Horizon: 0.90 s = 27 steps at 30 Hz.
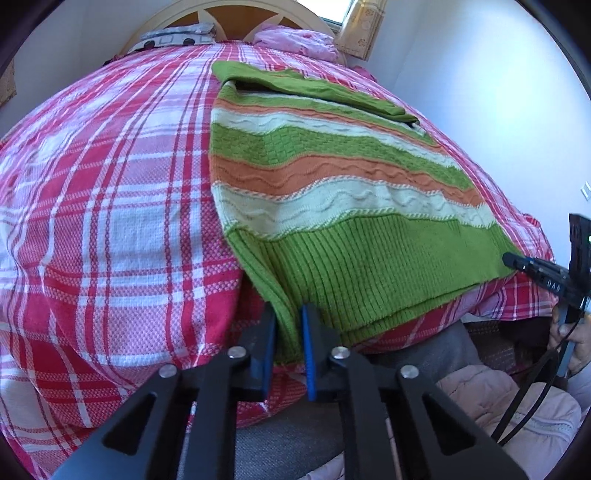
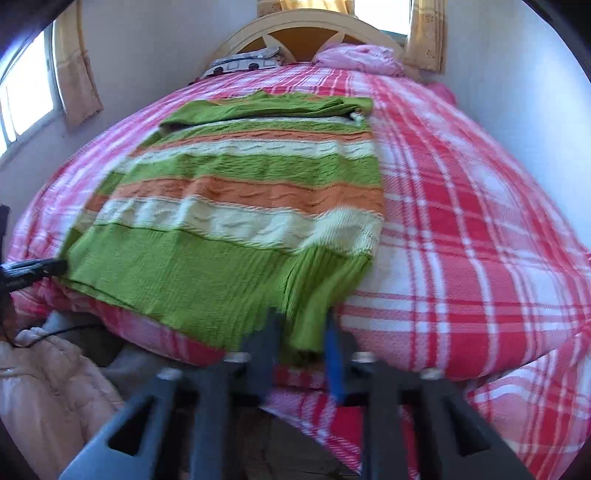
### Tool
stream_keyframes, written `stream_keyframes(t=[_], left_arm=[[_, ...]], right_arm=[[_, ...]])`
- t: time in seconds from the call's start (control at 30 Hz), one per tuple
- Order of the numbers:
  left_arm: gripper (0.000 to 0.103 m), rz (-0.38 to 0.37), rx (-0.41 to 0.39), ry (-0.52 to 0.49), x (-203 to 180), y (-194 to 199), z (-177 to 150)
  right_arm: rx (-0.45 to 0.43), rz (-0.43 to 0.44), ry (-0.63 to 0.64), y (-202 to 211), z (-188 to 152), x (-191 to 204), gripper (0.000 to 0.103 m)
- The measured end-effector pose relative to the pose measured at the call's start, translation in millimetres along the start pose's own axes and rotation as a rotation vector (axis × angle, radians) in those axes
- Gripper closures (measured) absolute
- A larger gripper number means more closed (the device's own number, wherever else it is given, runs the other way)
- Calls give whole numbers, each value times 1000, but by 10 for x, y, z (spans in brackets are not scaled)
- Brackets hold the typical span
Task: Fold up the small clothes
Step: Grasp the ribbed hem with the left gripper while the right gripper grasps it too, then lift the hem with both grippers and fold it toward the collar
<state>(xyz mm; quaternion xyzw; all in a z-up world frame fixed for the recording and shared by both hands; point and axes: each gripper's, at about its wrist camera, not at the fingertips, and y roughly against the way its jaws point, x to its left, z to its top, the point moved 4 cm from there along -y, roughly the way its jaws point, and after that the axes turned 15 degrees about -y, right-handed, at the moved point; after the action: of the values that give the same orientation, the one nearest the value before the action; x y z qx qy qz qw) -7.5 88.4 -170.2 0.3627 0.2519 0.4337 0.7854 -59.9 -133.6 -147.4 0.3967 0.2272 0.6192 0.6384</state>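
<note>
A small knitted sweater [image 1: 332, 173] with green, orange and cream stripes lies flat on a red and white plaid bedspread [image 1: 110, 206]. Its sleeves are folded across the top. My left gripper [image 1: 289, 332] is shut on the left corner of the green ribbed hem at the near edge of the bed. My right gripper [image 2: 301, 332] is shut on the right corner of the hem of the sweater [image 2: 251, 199]; that view is blurred. The right gripper also shows at the right edge of the left wrist view [image 1: 517, 263].
The bed [image 2: 480, 229] fills both views, with a wooden headboard [image 2: 306, 33], a pink pillow [image 2: 362, 59] and a patterned pillow [image 1: 173, 37] at its far end. Walls and curtained windows surround it. A pale quilted coat [image 2: 48, 384] lies below the near edge.
</note>
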Motion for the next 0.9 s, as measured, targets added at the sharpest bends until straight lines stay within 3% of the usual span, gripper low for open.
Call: stream_keyframes(t=[0.1, 0.23, 0.37, 0.5, 0.6, 0.67, 0.73, 0.9], left_arm=[[91, 14, -9, -20, -23, 49, 34], [92, -34, -43, -8, -1, 158, 179], [94, -102, -108, 21, 74, 254, 504], [96, -95, -146, 50, 257, 197, 917], [96, -90, -154, 75, 429, 69, 1172], [96, -46, -144, 71, 532, -58, 1312], [96, -15, -133, 58, 600, -122, 1364], [96, -40, -149, -26, 727, -90, 1404]], right_arm=[[18, 27, -27, 2, 17, -27, 90], [43, 158, -156, 43, 85, -101, 92], [12, 295, -220, 221, 326, -31, 92], [-34, 370, -264, 281, 688, 1, 93], [-69, 391, -304, 185, 1025, -25, 97], [-73, 400, -336, 29, 1232, -39, 97], [-76, 359, -320, -144, 1380, -21, 97], [-29, 262, -315, -631, 1576, -26, 97]])
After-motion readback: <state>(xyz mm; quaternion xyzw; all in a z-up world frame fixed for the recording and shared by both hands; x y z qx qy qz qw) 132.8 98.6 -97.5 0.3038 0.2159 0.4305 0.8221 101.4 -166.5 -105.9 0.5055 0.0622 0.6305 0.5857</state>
